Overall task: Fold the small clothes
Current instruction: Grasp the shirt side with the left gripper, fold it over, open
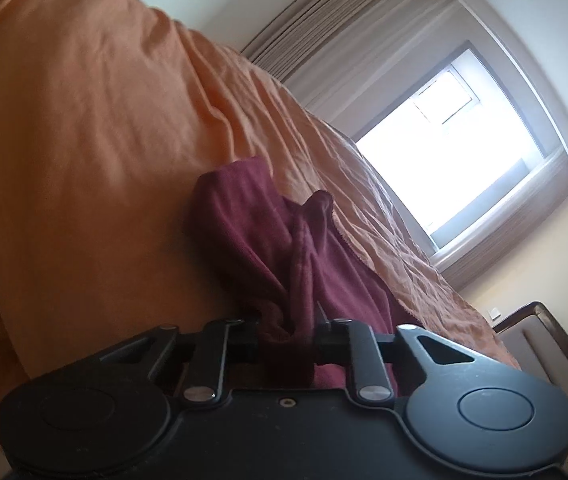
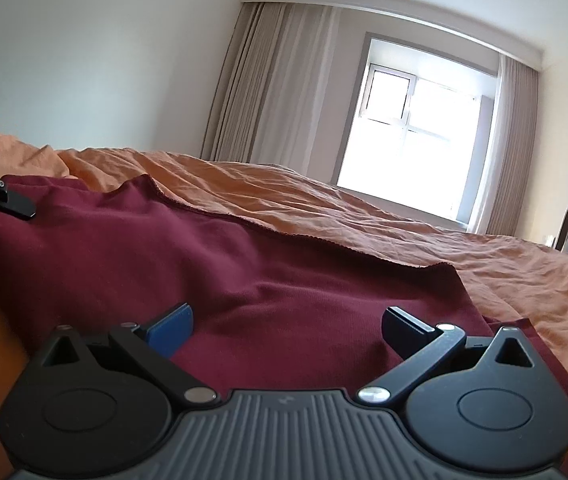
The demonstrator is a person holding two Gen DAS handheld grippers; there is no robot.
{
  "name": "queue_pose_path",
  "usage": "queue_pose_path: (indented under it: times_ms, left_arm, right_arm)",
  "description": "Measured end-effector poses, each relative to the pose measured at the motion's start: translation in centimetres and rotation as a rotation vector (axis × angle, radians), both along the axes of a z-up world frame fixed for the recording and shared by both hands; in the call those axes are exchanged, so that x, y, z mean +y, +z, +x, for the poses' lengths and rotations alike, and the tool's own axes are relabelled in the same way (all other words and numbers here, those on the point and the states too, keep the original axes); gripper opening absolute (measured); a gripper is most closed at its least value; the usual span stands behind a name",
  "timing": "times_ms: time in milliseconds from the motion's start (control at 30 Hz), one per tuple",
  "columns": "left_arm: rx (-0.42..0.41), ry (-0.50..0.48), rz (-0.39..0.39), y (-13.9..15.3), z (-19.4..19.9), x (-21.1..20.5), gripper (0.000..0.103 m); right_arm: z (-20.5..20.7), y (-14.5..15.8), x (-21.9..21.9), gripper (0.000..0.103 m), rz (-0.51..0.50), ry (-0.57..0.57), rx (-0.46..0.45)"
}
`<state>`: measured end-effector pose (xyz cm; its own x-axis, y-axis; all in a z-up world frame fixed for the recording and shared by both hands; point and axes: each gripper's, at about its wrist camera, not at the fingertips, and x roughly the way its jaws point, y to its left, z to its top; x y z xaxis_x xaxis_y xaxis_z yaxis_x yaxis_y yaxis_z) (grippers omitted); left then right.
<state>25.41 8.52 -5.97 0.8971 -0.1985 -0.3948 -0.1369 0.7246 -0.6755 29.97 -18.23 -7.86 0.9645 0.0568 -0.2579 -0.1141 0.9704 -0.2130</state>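
We have the maroon garment (image 2: 244, 264) spread on the orange bedsheet (image 2: 464, 248), and our two grippers sit at opposite ends of it. Our left gripper (image 1: 288, 330) has its jaws drawn in tight on a bunched wad of the maroon cloth; from its own camera the fabric rises straight out from between the jaws in a twisted ridge, running away from us up the bed. In the right wrist view we catch that same left gripper (image 2: 8, 200) at the far left edge, resting on the garment's corner there.

Our right gripper (image 2: 288, 332) is a different story: jaws spread wide, blue-padded finger (image 2: 172, 330) on one side, dark finger (image 2: 408, 332) on the other, with flat maroon cloth lying between and beneath them. Nothing is pinched yet. The cloth looks to be directly under the fingertips, though we cannot tell whether the pads touch it.

Here is the relation that matters. The garment's long axis runs left to right across the right camera, from the left gripper's corner to the raw hem edge (image 2: 436, 266) off to the right. That free corner lies ahead and to the right of our open fingers, so the right hand is clearly the nearer one to take it. We judge the next move needs a slide rightward to the hem before closing.
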Motion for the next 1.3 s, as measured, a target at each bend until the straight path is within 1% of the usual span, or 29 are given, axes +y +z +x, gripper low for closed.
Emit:
queue_pose_path:
  times_ms: [100,200,300,433,567,667,767,833,900,967,1033,1133,1200,1233,1300]
  left_arm:
    - [-0.011,-0.002,0.039,1.1,0.1,-0.5,0.016]
    - [-0.043,-0.021,0.096,2.5,0.2,-1.1,0.015]
    - [-0.101,-0.067,0.161,4.3,0.8,-2.1,0.015]
    - [-0.159,-0.159,0.240,7.4,2.7,-4.8,0.014]
    - [-0.229,-0.316,0.357,11.0,4.3,-9.9,0.014]
    - [-0.282,-0.463,0.442,12.5,4.6,-14.9,0.014]
    - [-0.316,-0.613,0.530,12.3,3.9,-20.2,0.014]
    - [-0.328,-0.713,0.596,11.1,3.0,-23.6,0.014]
    - [-0.319,-0.797,0.633,9.5,2.3,-25.9,0.013]
    - [-0.278,-0.861,0.642,8.0,2.0,-27.5,0.013]
    - [-0.231,-0.901,0.633,6.4,1.7,-28.1,0.013]
    - [-0.182,-0.903,0.605,4.5,2.0,-27.5,0.015]
    - [-0.149,-0.901,0.554,4.2,2.6,-26.9,0.018]
    - [-0.134,-0.899,0.529,4.2,2.8,-26.6,0.020]
    - [-0.106,-0.904,0.477,4.1,3.1,-26.3,0.033]
  right_arm:
    - [-0.4,0.5,-0.6,0.103,0.012,0.015,0.017]
    - [-1.2,1.7,-1.3,0.103,0.011,-0.015,0.036]
    - [-3.1,3.1,-2.3,0.103,0.004,-0.024,-0.003]
    - [-6.0,4.2,-4.4,0.103,0.004,-0.036,-0.043]
    - [-8.3,4.5,-6.7,0.103,0.006,-0.094,-0.050]
    - [-10.1,4.2,-8.6,0.103,0.007,-0.161,-0.046]
    - [-11.6,3.5,-10.4,0.103,0.002,-0.241,-0.019]
    - [-12.5,3.0,-11.3,0.103,0.004,-0.279,0.004]
    - [-13.4,2.6,-12.2,0.103,0.010,-0.307,0.020]
    - [-14.1,2.2,-13.0,0.103,0.019,-0.329,0.036]
    - [-14.5,1.8,-13.7,0.103,0.028,-0.342,0.051]
    - [-15.0,1.3,-14.4,0.103,0.039,-0.357,0.069]
    - [-15.1,1.0,-14.7,0.103,0.049,-0.365,0.078]
    - [-15.1,0.9,-14.9,0.103,0.054,-0.368,0.082]
    - [-15.3,0.6,-15.3,0.103,0.068,-0.374,0.088]
